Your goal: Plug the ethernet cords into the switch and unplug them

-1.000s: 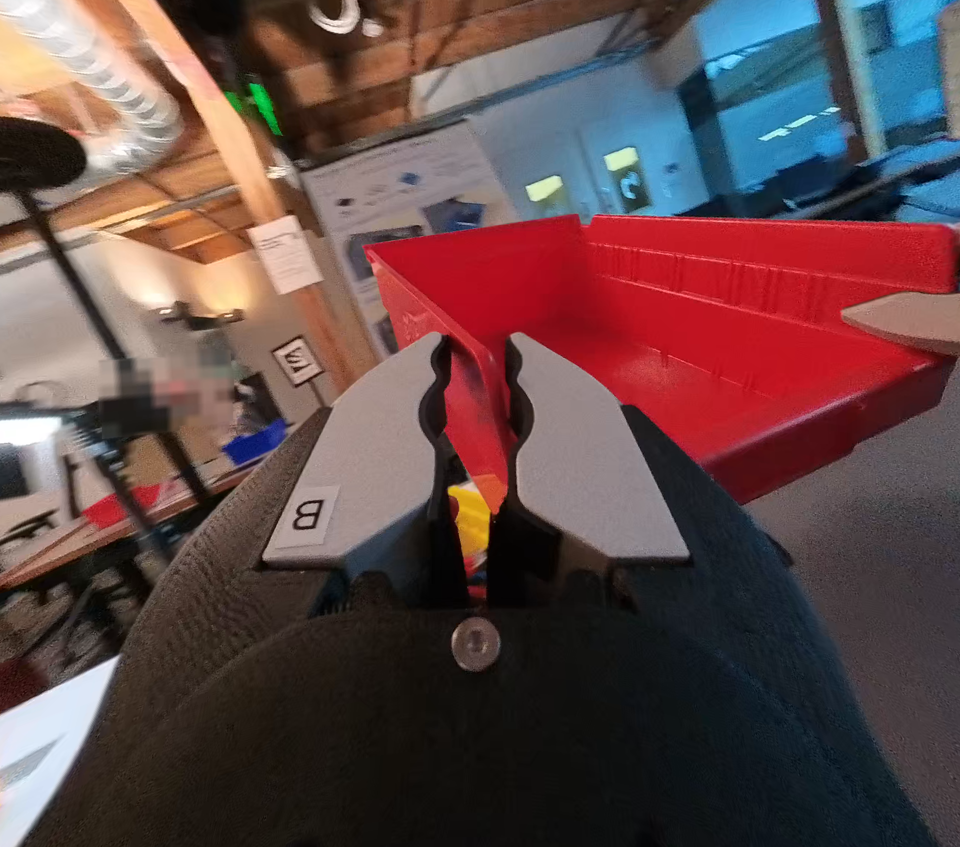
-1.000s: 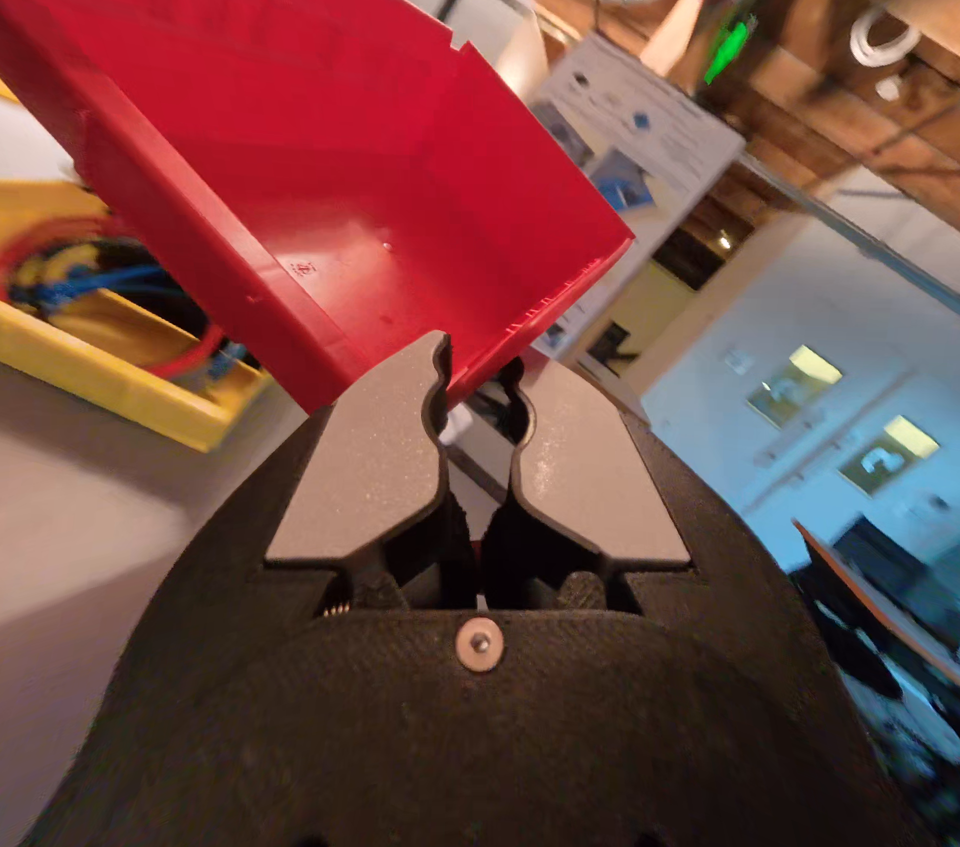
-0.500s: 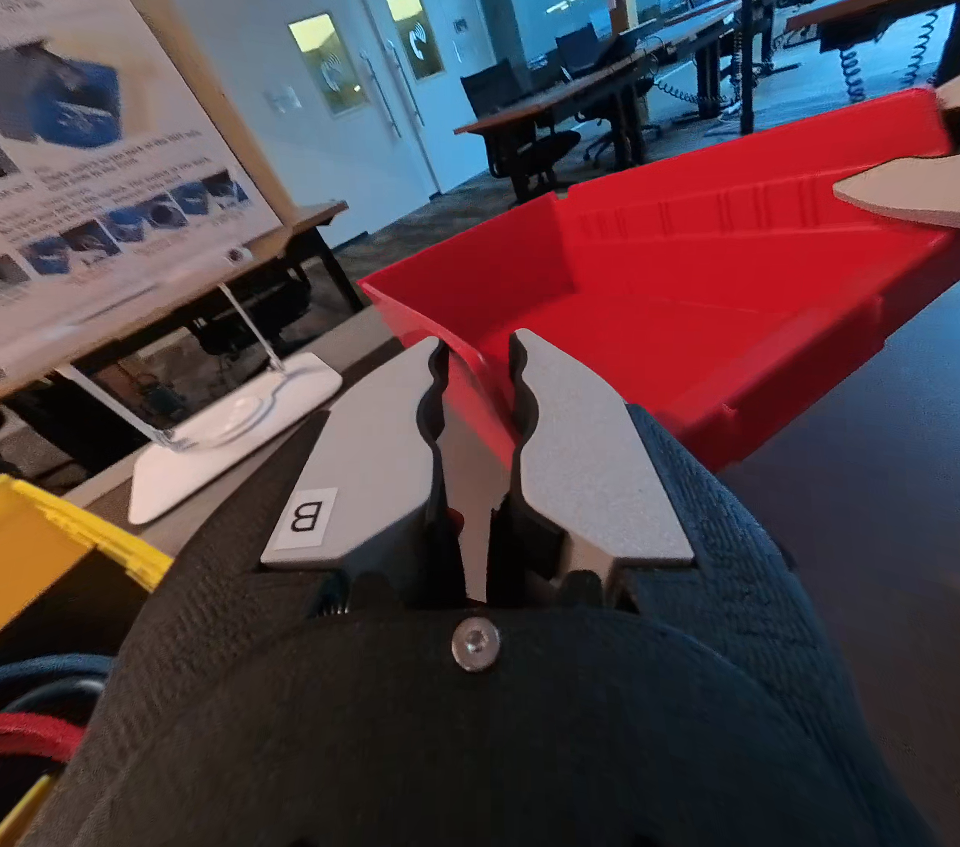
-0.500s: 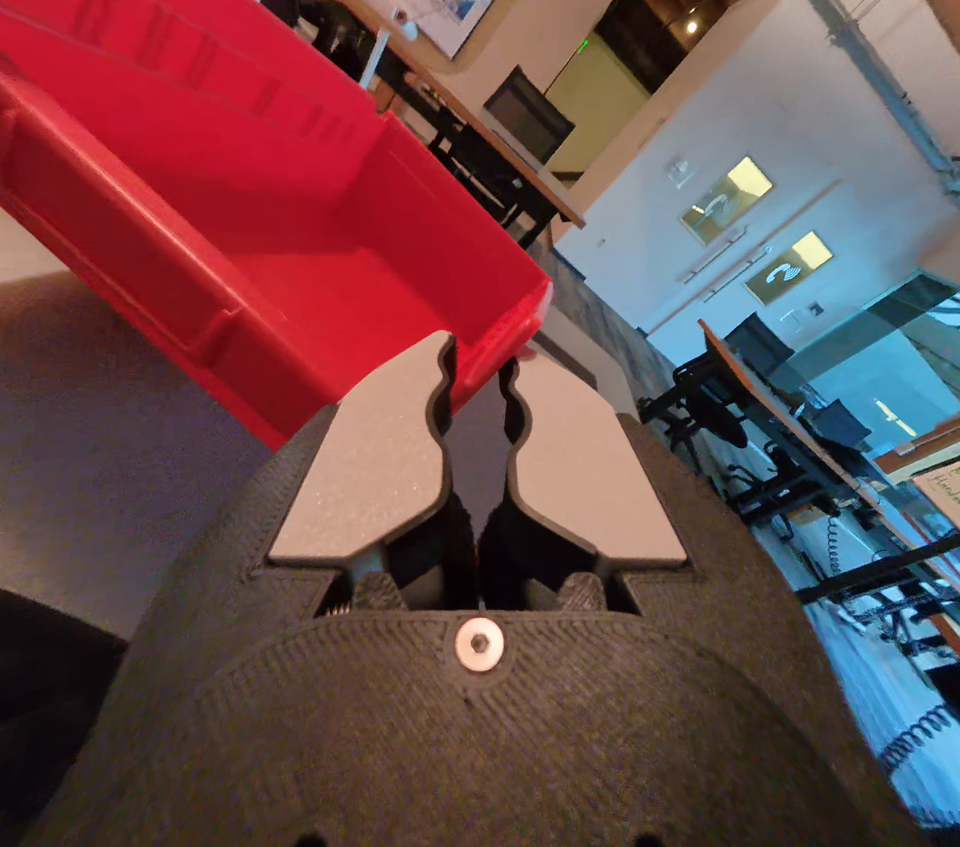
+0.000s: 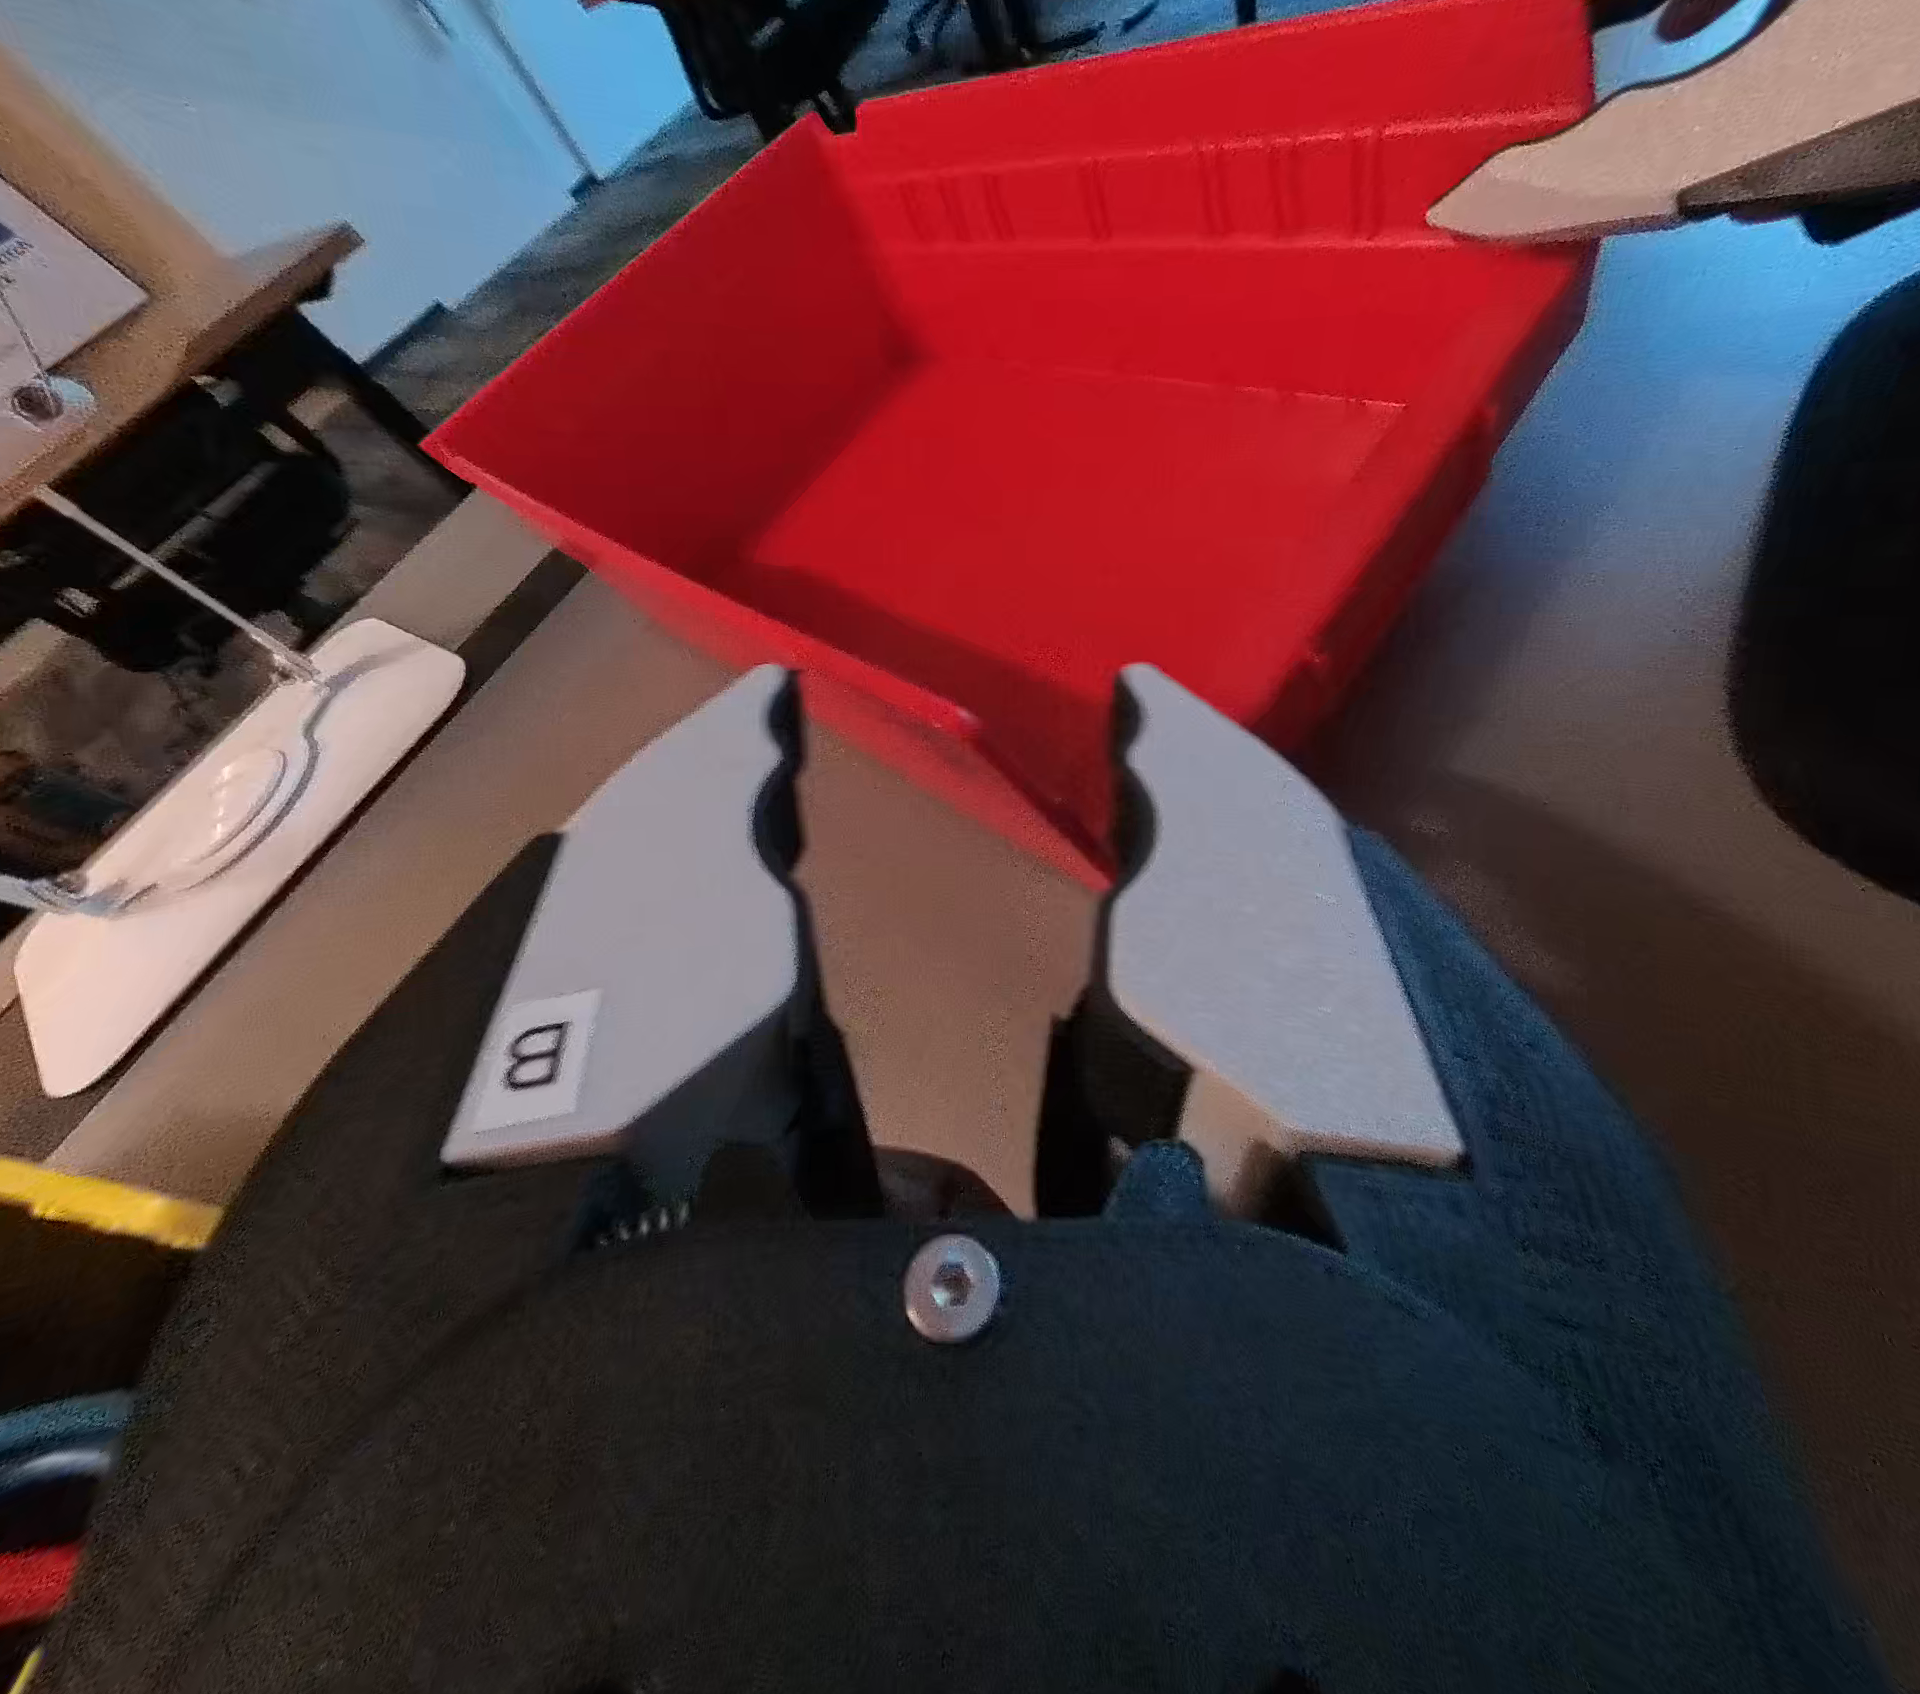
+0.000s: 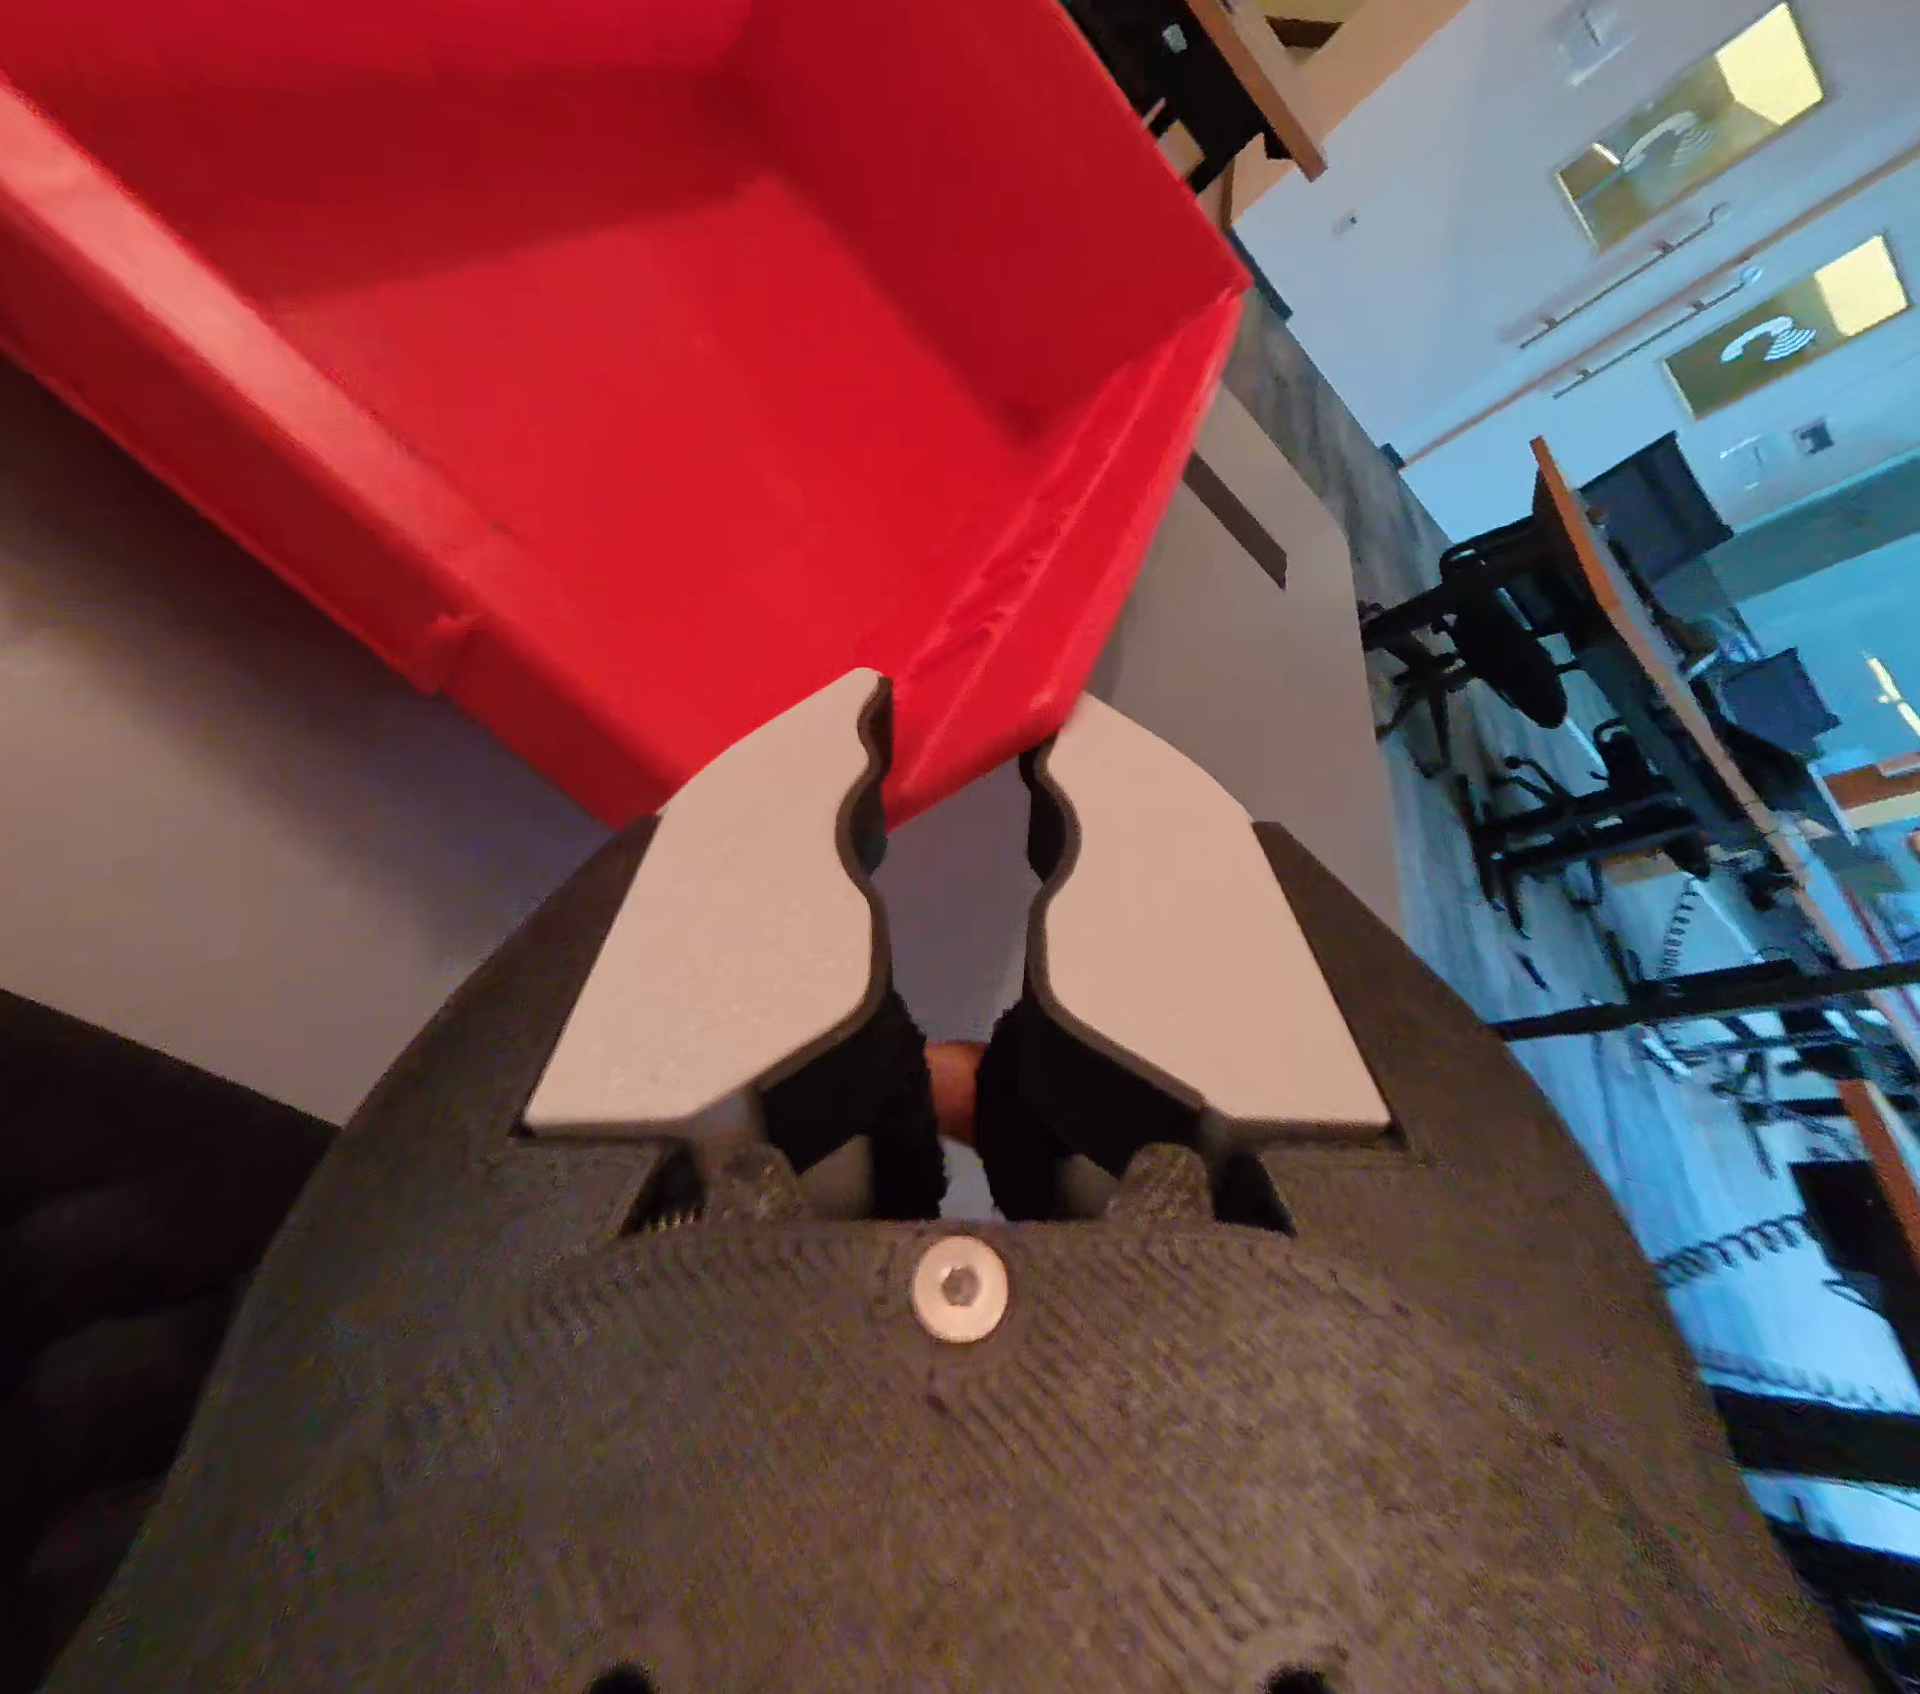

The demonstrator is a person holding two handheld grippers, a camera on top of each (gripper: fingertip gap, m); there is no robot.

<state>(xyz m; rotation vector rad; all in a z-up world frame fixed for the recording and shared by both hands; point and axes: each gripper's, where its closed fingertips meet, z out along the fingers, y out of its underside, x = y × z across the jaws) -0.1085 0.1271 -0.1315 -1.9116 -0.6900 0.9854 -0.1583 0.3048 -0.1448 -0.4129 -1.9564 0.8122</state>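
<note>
Your left hand-held gripper (image 5: 951, 714) has its jaws spread wide and holds nothing, with the near corner of the empty red bin (image 5: 1039, 481) just ahead of its tips on the table (image 5: 582, 730). Your right hand-held gripper (image 6: 956, 725) is parted only a little around the bin's opposite corner edge; whether it pinches it, you cannot tell. No ethernet cords or switch are recognisable in either view.

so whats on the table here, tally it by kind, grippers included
bins: 2, the red bin and the yellow bin, only its edge showing
hand-held grippers: 2, the left hand-held gripper and the right hand-held gripper
white stand base: 1
total: 5
</note>
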